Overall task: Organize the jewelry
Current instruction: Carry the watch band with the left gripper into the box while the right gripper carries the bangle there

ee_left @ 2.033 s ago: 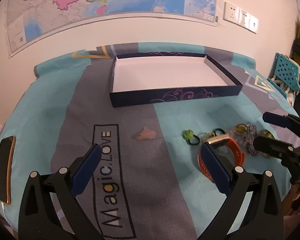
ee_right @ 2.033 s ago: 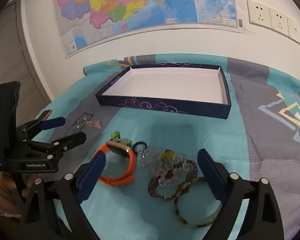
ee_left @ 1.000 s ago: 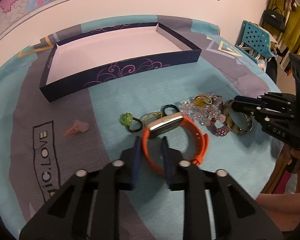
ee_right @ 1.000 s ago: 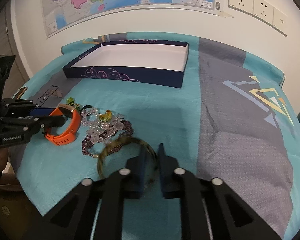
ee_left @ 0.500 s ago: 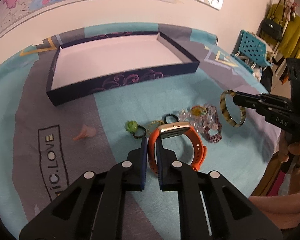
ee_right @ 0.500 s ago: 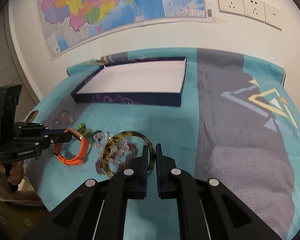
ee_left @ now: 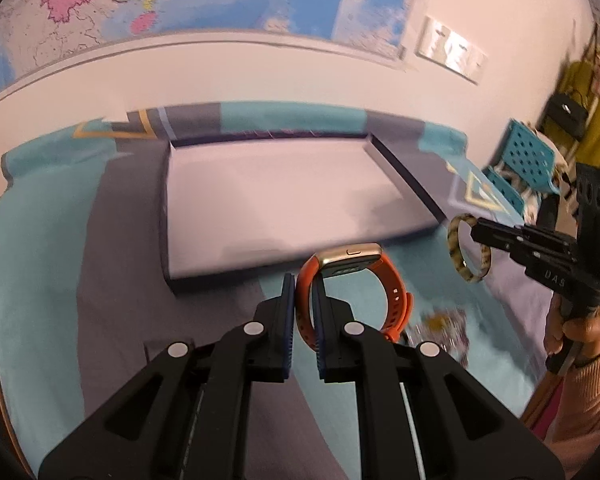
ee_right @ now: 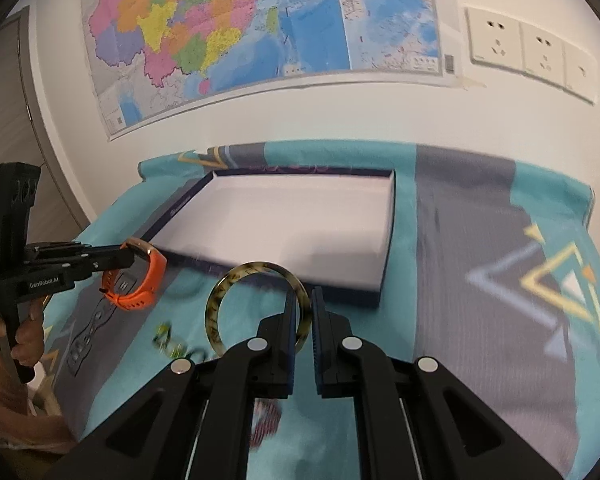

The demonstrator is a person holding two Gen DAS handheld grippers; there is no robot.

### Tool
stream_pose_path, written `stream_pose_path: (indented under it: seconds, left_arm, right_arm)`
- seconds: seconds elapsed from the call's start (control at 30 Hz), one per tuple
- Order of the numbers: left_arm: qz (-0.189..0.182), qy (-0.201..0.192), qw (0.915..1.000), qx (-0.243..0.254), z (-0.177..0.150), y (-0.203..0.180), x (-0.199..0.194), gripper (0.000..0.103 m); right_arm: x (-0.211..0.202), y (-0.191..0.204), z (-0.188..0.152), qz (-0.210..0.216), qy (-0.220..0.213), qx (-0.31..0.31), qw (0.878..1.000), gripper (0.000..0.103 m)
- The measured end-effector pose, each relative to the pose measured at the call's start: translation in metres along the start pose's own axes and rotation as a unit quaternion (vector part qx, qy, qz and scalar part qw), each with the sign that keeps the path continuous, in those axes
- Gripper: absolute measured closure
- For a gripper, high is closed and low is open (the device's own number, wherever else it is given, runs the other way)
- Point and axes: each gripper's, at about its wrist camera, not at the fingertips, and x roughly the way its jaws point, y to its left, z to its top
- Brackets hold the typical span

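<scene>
Both pieces are off the cloth now, where a second ago they lay in the heap with the jaws just closing on them. The left gripper [ee_left: 303, 280] is clamped on the strap of the orange watch [ee_left: 354, 280], which stands up just ahead of its fingertips with the gold case at the top, clear of the turquoise bedspread [ee_left: 40, 280]. The right gripper [ee_right: 305, 296] is pinched on the near-right arc of the tortoiseshell bangle [ee_right: 256, 308], and the ring hangs out to the left of its fingers, also in the air. Two seconds ago both sets of jaws stood wide above the pile; since then they have shut and both hands have risen and swung toward the wall. The open navy tray [ee_left: 404, 176] now lies straight ahead of each gripper and slightly below, its near wall just beyond the watch in the left view and just past the bangle in the right view, and its white floor is bare. The rest of the jewelry [ee_left: 444, 324], beads and small rings, is a blur down beside the left gripper's right finger. By my reading the pick is done for both items and the carry is under way; what remains is to bring each over the tray's rim and let go inside, then return for the pile.
</scene>
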Motion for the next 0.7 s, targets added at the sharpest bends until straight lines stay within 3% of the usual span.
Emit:
stream_pose_path:
  seconds: [0.33, 0.7]
  left_arm:
    - [0.018, 0.002, 0.9994, -0.031, 0.061, 0.031, 0.051, 0.094]
    - [0.038, 0.042, 0.9971, -0.05, 0.093, 0.057, 0.121, 0.094]
  right_arm:
    - [0.068, -0.019, 0.066, -0.007, 0.008, -0.002, 1.0, 0.097]
    - [0.154, -0.029, 0.104, -0.04, 0.067, -0.005, 0.997, 0.097]
